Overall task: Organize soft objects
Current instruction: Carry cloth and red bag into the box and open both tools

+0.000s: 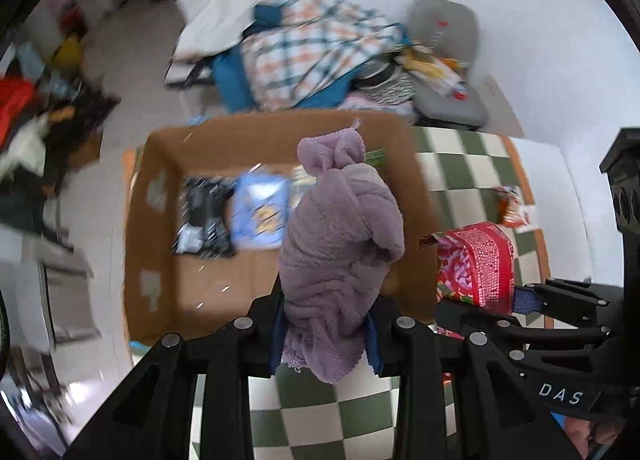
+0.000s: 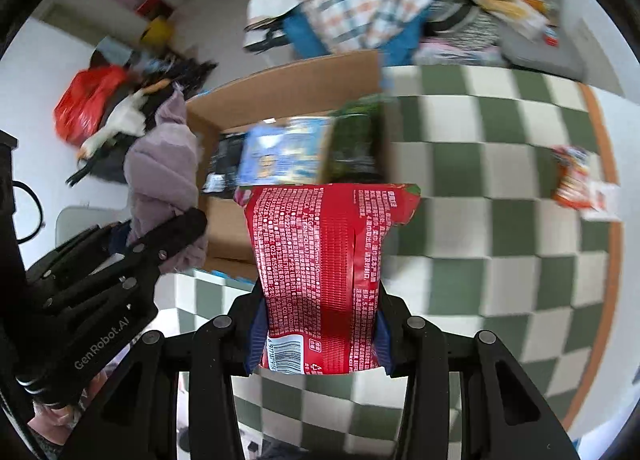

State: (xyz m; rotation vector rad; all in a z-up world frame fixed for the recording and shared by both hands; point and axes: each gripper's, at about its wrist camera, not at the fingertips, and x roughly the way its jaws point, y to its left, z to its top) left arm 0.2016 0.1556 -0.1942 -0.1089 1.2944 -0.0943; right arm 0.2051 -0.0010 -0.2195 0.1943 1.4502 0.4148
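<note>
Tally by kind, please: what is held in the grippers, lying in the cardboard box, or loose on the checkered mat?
Towels: 1, purple towel in the left hand-held gripper.
Snack packets: 5, red packet in the right hand-held gripper, black packet, blue packet and green packet in the box, orange packet on the mat.
Total: 6.

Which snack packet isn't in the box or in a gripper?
The small orange packet, lying alone on the checkered mat. The red packet is held by the right gripper; others sit in the box.

Lilac towel (image 1: 340,244), red packet (image 2: 324,260), green-white checkered mat (image 2: 500,219), seemingly brown box (image 1: 208,292).
</note>
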